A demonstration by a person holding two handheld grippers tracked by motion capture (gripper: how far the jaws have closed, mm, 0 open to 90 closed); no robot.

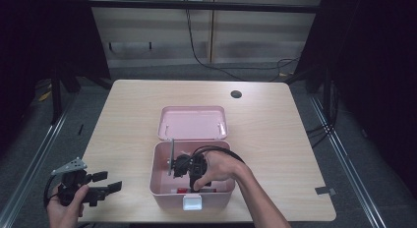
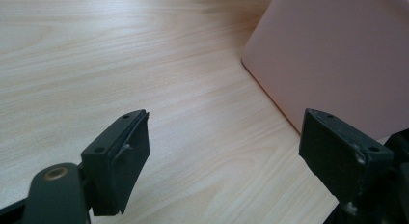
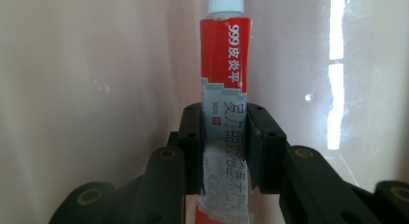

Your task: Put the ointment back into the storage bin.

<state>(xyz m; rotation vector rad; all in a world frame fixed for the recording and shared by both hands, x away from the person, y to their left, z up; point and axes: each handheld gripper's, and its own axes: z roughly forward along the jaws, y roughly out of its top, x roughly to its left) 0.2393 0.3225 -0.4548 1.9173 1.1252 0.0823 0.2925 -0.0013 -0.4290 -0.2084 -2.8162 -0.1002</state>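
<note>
right gripper (image 3: 225, 147): jaws clamp red-and-white soft ointment tube (image 3: 226, 84) mid-body, inside pink plastic box (image 1: 162, 186) | tube probably light, squashy; grip gently | left gripper (image 2: 224, 156): jaws wide, empty, above wooden desk (image 2: 96, 64)

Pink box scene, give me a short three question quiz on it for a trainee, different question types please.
1. True or false: the right tongs are shut on a red and white tube inside the pink box.
2. Multiple choice: the left tongs are (A) shut on the lid, (B) open above the bare table, (C) inside the box.
3. Fill in: the box's lid lies ____, behind the box.

Key: 1 true. 2 B. 3 open.
</note>
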